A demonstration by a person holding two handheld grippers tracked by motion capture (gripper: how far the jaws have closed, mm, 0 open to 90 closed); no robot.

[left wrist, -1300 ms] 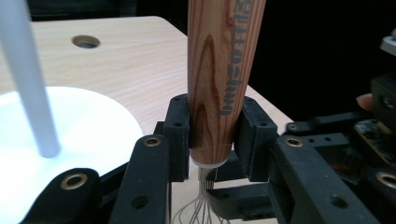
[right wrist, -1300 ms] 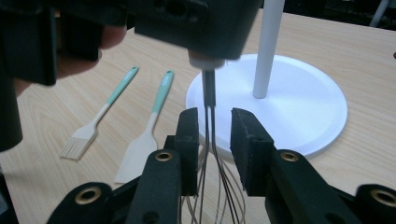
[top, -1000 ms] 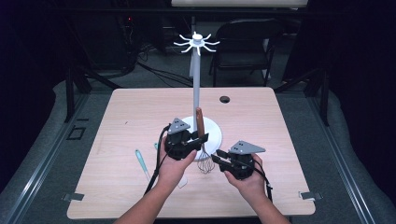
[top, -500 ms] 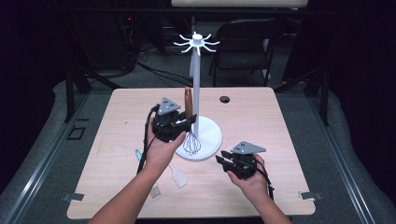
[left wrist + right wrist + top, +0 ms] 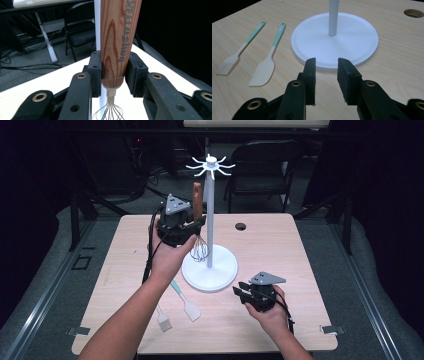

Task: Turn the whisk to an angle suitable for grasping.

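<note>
Up above the table (image 5: pixel 280 245), the left gripper (image 5: pixel 192 227) pinches a whisk (image 5: pixel 117 42) by its handle, upright, wires down. That handle is turned wood, reddish with bold dark grain and grey stamped lettering, tapering to a pale collar from which thin silvery wire loops (image 5: pixel 199 251) fan out. In the left gripper view the two matte black pads press on the handle from both sides, just above the collar. The whisk hangs beside the slim white pole of the utensil stand (image 5: pixel 210 220), whose smooth, round, flat base (image 5: pixel 352 37) sits on the pale wood-grain tabletop and whose top carries a ring of short white hooks (image 5: pixel 211 165).

The right gripper (image 5: pixel 245 294) rests low near the base's rim, jaws spread with nothing between them, their blocky black pads pointing at the disc. To the left of the base lie a spatula (image 5: pixel 265 68) and a pastry brush (image 5: pixel 235 56), both with mint-green handles and cream heads, one a flat blade, the other bristled. A round dark grommet hole (image 5: pixel 241 226) sits near the far edge.

Compared with a second ago, the left hand and whisk are clearly higher: then the wire head hung down near the base, now it hangs well above it. The right gripper has hardly shifted.
</note>
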